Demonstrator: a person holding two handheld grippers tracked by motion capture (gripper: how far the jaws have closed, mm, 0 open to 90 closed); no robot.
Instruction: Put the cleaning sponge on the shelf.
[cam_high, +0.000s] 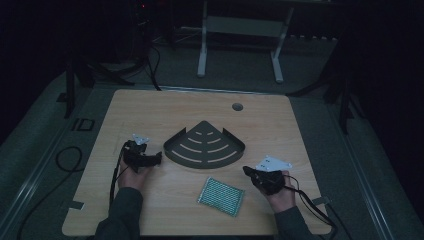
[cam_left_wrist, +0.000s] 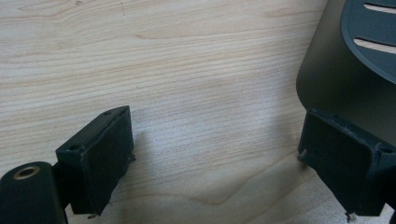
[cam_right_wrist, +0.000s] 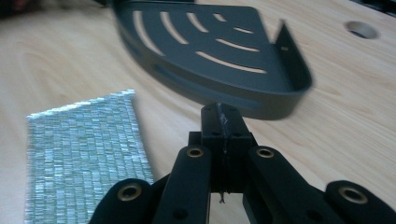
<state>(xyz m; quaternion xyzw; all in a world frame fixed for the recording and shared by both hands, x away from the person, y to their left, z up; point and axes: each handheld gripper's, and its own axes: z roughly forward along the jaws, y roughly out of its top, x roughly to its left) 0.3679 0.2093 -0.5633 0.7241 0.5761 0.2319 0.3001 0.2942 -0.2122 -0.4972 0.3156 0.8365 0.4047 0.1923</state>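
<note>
sponge pad (cam_high: 220, 196) flat on worktop (cam_high: 150, 110), near front edge, just before corner shelf (cam_high: 205, 145); right tongs (cam_high: 248, 172) pressed together, empty, beside pad; left tongs (cam_high: 156, 159) apart by shelf rim; step judged: approach; next: reopen, straddle pad.

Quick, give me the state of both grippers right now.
Left gripper: open, nothing between its jaws.
Right gripper: shut, holding nothing.
</note>
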